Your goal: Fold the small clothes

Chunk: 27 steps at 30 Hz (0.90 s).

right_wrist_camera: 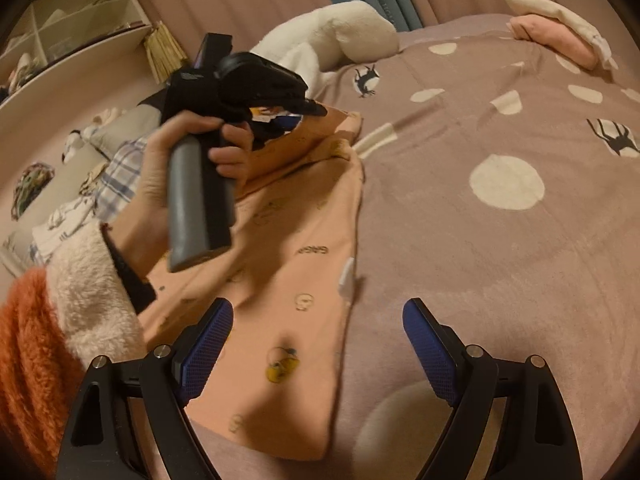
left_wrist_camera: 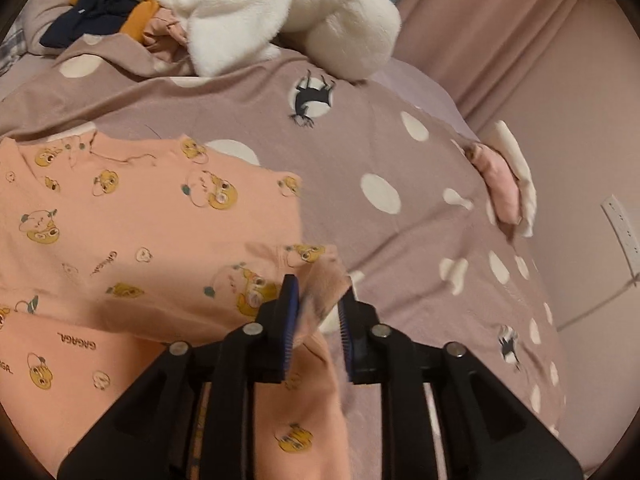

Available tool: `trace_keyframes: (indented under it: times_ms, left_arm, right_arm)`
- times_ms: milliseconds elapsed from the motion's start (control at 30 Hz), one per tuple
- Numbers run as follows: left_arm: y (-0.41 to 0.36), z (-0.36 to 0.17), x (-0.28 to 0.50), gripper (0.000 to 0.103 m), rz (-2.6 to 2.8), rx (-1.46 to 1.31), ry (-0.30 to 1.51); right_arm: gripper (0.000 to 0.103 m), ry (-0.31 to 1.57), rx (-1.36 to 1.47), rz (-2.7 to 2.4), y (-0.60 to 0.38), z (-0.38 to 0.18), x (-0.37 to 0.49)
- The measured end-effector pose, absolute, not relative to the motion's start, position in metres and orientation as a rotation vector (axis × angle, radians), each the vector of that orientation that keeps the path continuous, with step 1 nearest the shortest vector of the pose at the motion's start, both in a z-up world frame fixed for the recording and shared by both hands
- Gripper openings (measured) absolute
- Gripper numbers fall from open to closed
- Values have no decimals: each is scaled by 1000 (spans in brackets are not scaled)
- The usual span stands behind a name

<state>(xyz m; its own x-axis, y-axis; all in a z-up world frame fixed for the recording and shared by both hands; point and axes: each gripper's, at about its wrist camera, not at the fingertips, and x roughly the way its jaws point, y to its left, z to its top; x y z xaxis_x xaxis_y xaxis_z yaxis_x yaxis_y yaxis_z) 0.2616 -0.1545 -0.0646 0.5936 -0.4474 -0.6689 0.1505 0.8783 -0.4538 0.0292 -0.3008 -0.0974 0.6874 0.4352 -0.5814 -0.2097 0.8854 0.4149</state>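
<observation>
We're mid-fold on the peach shirt (left_wrist_camera: 132, 220) lying flat on the bed (left_wrist_camera: 400, 168): our left gripper (left_wrist_camera: 318, 304) stands slightly parted, a flap of shirt loose between its fingers. The right gripper (right_wrist_camera: 318, 320) hangs wide open and empty over the shirt's near edge; next it likely needs to pinch that edge.

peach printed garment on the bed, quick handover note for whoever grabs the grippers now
Left gripper: jaws slightly apart, a fold of the peach printed garment between them; grip not clear.
Right gripper: open, empty, hovering over the garment's near edge.
Garment lies on the dotted bedspread, partly folded over itself.
Folded pink and cream pieces sit at the far side; unfolded pile beyond.
Left: finish this fold, then the pile.
</observation>
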Motion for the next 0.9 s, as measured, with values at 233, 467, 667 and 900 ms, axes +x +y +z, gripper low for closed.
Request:
trace_keyframes:
  times_ms: [233,467,667,900]
  left_arm:
    - [-145,-38,240,84,-445,-438,818]
    - [-107,-6,190,99,-348,-270,771]
    - [-47,3,135,102,-245,-199,729]
    - [7,-4,70,102,-158,-133,686]
  right_arm:
    - [87,741,346,389,-296,-99,32]
    - [87,729,385,391,-292,-97,31]
    - [87,751,351,403,-279,-96,19]
    - [87,742,269,365,-272,-76,-2]
